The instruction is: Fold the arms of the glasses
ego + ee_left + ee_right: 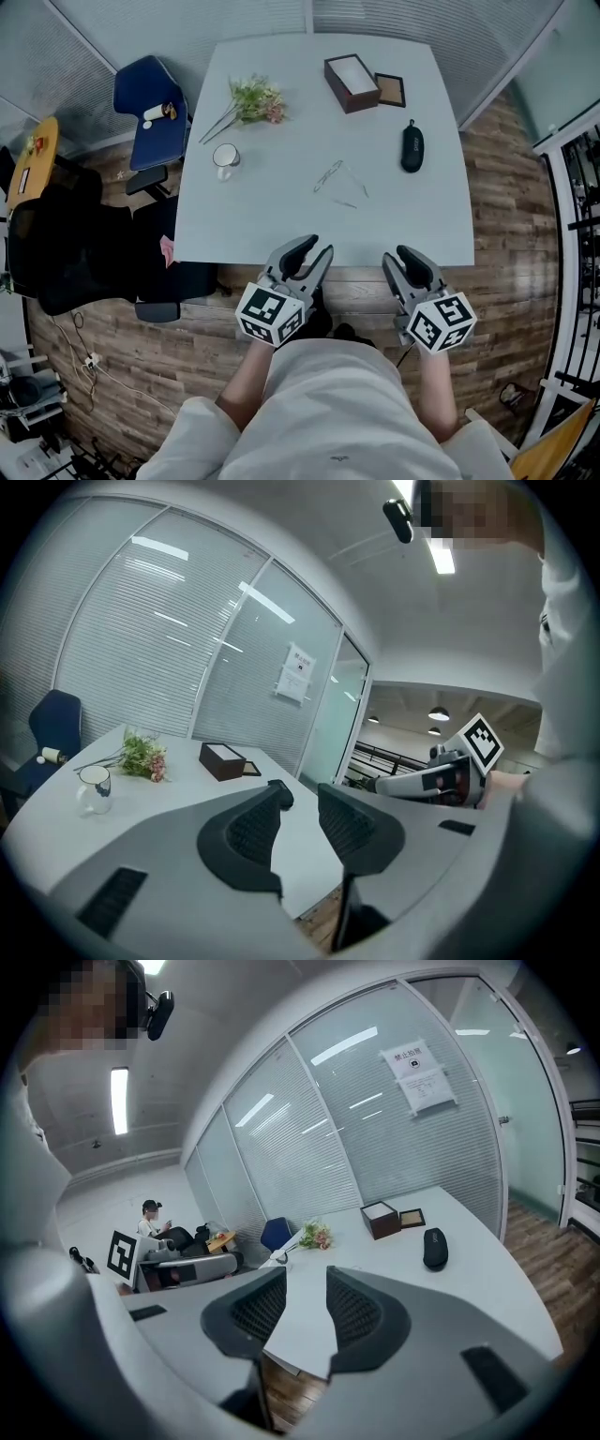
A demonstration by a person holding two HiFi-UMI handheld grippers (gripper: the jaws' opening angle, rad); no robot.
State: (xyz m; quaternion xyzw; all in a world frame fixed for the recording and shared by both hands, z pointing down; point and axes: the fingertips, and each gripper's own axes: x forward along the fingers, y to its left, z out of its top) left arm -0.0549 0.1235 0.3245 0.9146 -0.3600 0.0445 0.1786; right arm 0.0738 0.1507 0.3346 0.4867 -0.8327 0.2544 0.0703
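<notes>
The glasses lie mid-desk, beyond both grippers, frame diagonal, arms unfolded. Left gripper is slightly nearer than right gripper. Both jaws stand apart, empty.

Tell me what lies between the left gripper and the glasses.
Nothing. The head view shows only bare table between the left gripper, at the table's near edge, and the glasses farther in.

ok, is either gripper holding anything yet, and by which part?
Nothing held. The left gripper and right gripper both have jaws apart and empty; the thin-framed glasses lie untouched on the pale grey table.
</notes>
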